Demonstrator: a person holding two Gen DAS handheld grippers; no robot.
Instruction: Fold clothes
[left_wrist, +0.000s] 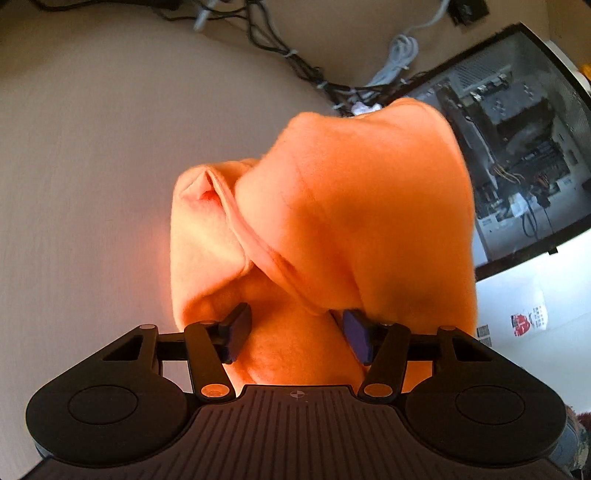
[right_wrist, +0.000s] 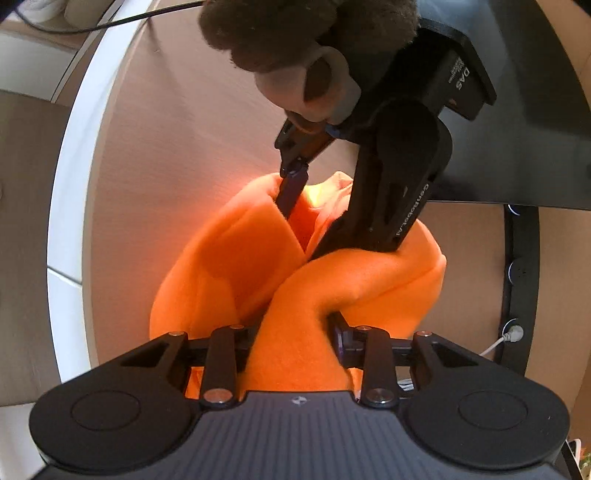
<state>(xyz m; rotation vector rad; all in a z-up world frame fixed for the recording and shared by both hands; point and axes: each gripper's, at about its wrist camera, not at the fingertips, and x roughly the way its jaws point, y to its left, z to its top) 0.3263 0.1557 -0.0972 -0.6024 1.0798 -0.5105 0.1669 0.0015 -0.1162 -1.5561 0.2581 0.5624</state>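
An orange fleece garment (left_wrist: 351, 206) is bunched up over the tan round table (left_wrist: 92, 166). My left gripper (left_wrist: 295, 334) is pushed into the garment. Its blue pads (left_wrist: 236, 332) stand wide apart with loose cloth between them, and a fold drapes over the right finger. The right wrist view shows the garment (right_wrist: 229, 258) with the left gripper (right_wrist: 308, 221) entering it from above, held by a hand (right_wrist: 314, 85) in a dark fuzzy sleeve. My right gripper (right_wrist: 295, 341) is shut on a thick fold of the garment, and cloth hides its left finger.
An open computer case (left_wrist: 517, 140) sits to the far right, with black cables (left_wrist: 280, 44) and a white cable (left_wrist: 399, 55) behind the table. A white sheet with red print (left_wrist: 528, 317) lies at right. The table's white rim (right_wrist: 70, 184) curves along the left.
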